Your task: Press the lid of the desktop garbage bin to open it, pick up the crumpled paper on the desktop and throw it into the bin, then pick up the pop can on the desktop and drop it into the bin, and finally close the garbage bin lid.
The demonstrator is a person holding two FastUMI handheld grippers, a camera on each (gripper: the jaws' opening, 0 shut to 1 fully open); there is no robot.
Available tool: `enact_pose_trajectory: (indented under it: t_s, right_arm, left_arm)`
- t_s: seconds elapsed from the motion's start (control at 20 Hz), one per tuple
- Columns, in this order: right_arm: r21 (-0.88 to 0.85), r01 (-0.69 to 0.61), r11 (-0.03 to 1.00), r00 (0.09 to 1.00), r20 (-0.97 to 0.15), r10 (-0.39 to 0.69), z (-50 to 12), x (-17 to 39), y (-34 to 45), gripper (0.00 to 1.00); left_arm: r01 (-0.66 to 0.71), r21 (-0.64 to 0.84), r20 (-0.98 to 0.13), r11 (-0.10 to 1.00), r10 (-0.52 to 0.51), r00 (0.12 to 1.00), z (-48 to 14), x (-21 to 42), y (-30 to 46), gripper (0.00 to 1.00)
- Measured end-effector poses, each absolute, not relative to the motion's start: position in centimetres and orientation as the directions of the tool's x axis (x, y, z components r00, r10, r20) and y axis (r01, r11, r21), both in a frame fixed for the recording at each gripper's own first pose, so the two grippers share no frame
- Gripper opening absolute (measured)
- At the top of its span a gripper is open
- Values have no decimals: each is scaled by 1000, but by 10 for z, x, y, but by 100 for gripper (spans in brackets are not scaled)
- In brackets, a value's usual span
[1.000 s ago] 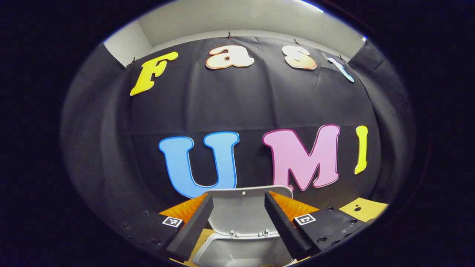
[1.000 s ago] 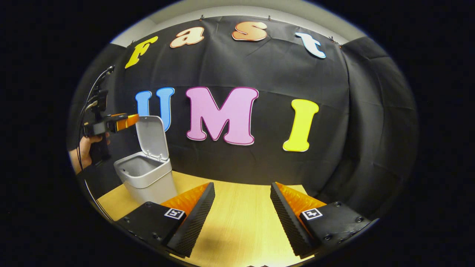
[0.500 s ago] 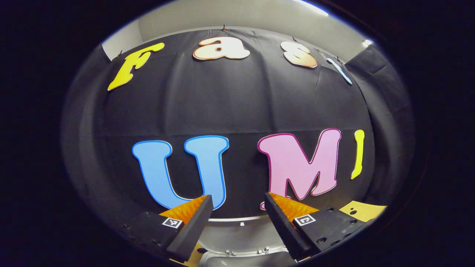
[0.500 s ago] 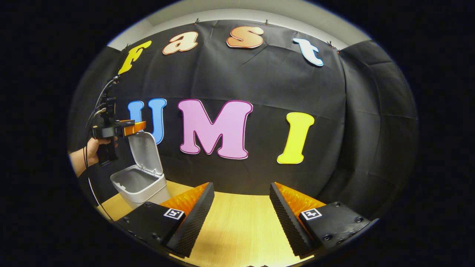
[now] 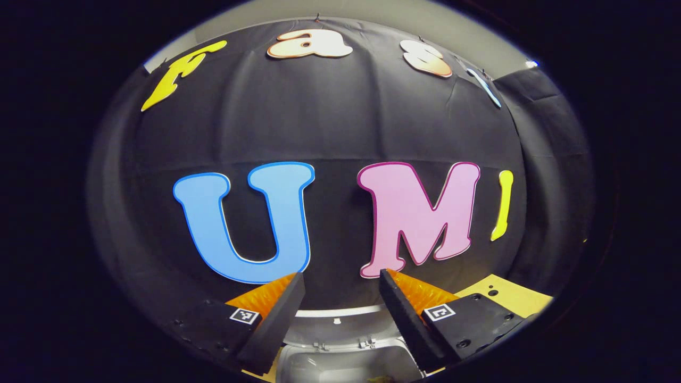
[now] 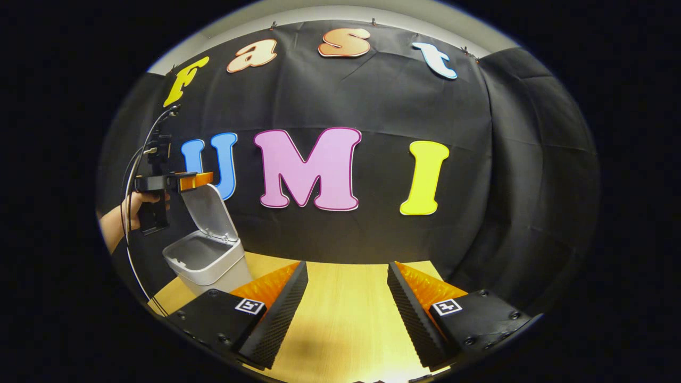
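The grey bin (image 6: 208, 263) stands at the table's left end with its lid (image 6: 209, 211) raised and leaning a little over the opening. In the right gripper view, my left gripper (image 6: 196, 181) is held by a hand (image 6: 134, 205) level with the lid's top edge, its fingers pointing over it. In the left gripper view the lid's top edge (image 5: 336, 314) and hinges lie low between the fingers, with the bin's opening (image 5: 340, 364) beneath. My left gripper (image 5: 340, 277) is open and holds nothing. My right gripper (image 6: 348, 266) is open above the wooden table (image 6: 346, 319).
The black cloth wall stands close behind the bin and along the table's far edge. A cable (image 6: 139, 143) hangs from the left gripper. A strip of table (image 5: 511, 295) with small holes lies to the right in the left gripper view.
My left gripper has risen from in front of the open lid to its top edge. The lid now leans slightly forward over the bin. The right gripper has hardly moved.
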State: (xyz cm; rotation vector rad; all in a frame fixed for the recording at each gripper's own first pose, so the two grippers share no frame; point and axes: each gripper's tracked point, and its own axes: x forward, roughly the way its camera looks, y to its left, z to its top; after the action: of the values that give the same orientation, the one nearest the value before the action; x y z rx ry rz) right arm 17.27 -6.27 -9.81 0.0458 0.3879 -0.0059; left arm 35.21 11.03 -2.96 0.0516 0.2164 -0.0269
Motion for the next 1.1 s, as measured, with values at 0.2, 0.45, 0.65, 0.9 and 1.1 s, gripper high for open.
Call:
enact_pose_trajectory:
  t_s: [0.2, 0.45, 0.65, 0.9, 1.1]
  right_arm:
    - [91, 31, 995, 925, -381, 6, -102, 169, -59, 98]
    - [105, 29, 994, 897, -441, 21, -121, 148, -50, 98]
    - [110, 42, 993, 891, -453, 13, -126, 131, -45, 98]
    - [86, 66, 994, 869, -495, -14, -141, 106, -48, 98]
    - [82, 91, 992, 859, -511, -37, -145, 95, -50, 98]
  left_arm:
    - [15, 44, -236, 999, -4, 972, -45, 310, 109, 97]
    - [-3, 37, -236, 999, 12, 972, -83, 258, 104, 97]
    - [8, -8, -278, 1000, -10, 960, -123, 226, 97, 98]
    - [18, 31, -321, 999, -8, 947, -159, 214, 95, 98]
    - [35, 68, -310, 997, -12, 951, -169, 213, 94, 100]
